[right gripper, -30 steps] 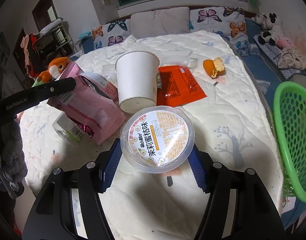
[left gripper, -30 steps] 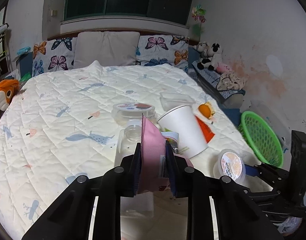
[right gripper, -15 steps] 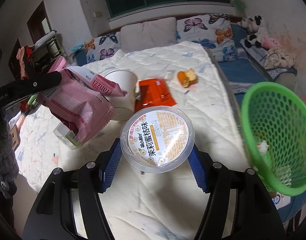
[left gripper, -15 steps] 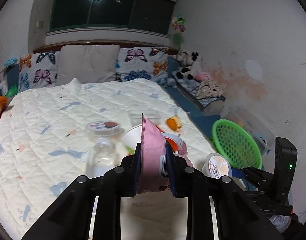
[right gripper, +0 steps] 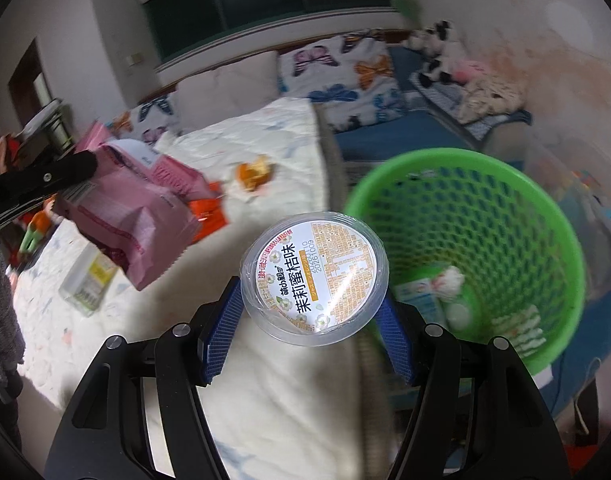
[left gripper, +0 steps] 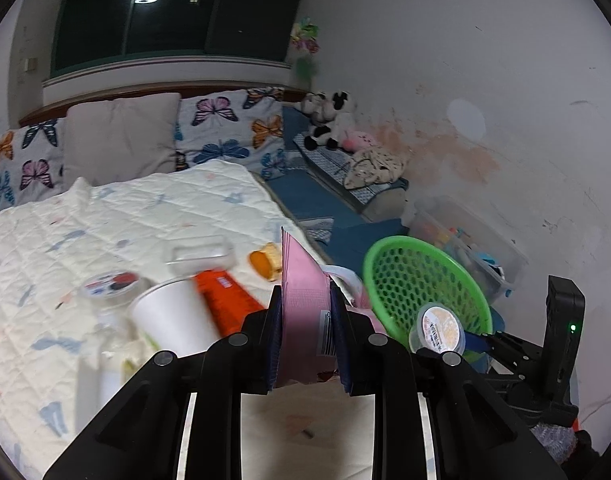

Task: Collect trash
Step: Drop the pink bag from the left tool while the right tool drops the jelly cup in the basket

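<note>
My left gripper [left gripper: 305,320] is shut on a pink snack bag [left gripper: 301,296], held upright above the bed's near right corner; the same bag [right gripper: 137,216] hangs at the left of the right wrist view. My right gripper [right gripper: 309,320] is shut on a clear round cup with a printed lid [right gripper: 315,272], which hovers beside the rim of the green mesh basket [right gripper: 505,168]. From the left wrist, that cup [left gripper: 439,328] shows in front of the basket [left gripper: 421,276]. Some scraps lie inside the basket.
On the quilted bed [left gripper: 105,220] lie a white paper cup [left gripper: 173,316], an orange wrapper [left gripper: 225,300], an orange peel [left gripper: 265,262], a clear box [left gripper: 199,254] and a lidded tub [left gripper: 109,286]. A clear storage bin [left gripper: 465,232] stands behind the basket by the wall.
Both grippers have swung to the right with their loads, away from the bed's middle. The green basket now sits much closer and larger in both views.
</note>
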`<state>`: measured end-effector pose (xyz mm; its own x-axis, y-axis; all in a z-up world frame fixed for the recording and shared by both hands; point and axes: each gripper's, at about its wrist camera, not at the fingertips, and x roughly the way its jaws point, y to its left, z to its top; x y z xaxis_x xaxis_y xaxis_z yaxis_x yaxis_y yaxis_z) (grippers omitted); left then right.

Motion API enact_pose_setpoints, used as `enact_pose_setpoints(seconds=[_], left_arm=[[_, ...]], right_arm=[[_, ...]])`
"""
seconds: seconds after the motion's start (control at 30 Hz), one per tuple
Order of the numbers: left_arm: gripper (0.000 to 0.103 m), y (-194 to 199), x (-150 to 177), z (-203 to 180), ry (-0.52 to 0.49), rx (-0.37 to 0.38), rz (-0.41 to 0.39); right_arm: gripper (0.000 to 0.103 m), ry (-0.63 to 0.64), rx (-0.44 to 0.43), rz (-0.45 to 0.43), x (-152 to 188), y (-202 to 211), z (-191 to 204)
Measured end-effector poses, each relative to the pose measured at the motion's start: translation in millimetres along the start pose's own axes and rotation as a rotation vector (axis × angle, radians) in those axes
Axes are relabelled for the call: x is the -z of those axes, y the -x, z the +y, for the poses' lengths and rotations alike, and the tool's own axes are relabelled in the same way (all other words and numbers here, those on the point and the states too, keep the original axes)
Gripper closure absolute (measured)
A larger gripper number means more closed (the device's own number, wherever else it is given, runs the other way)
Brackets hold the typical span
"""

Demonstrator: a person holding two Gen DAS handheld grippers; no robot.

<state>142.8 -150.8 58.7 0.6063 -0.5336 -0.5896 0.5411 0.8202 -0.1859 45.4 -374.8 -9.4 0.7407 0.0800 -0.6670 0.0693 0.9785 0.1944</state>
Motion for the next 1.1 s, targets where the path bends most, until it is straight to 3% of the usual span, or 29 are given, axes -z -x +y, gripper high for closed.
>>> enact_pose_setpoints(seconds=[0.47,0.6,0.77,1.1], left_arm=[[0.080,-57.1,-18.0,-64.0,-0.090,0.082,0.051],[0.080,-73.3,-21.1,-80.6,-0.106,0.092,0.068],[0.080,-89.1,-20.5,-94.7,-0.121,0.101,0.091],[0.080,-116.0,-12.7,-114.8,-0.123,0.118,0.142]], right_arm=[[0.038,-0.116,0.144,0.018,1.8,-1.3,-86.5],[0.038,-0.143,0.163,0.025,2.1,-3.7,-99.7],[0.030,-0.164,0.174,0.019,5.2,0.3,-110.6],[0.030,-0.182,0.173,-0.028,8.0,24.9,-114.6]])
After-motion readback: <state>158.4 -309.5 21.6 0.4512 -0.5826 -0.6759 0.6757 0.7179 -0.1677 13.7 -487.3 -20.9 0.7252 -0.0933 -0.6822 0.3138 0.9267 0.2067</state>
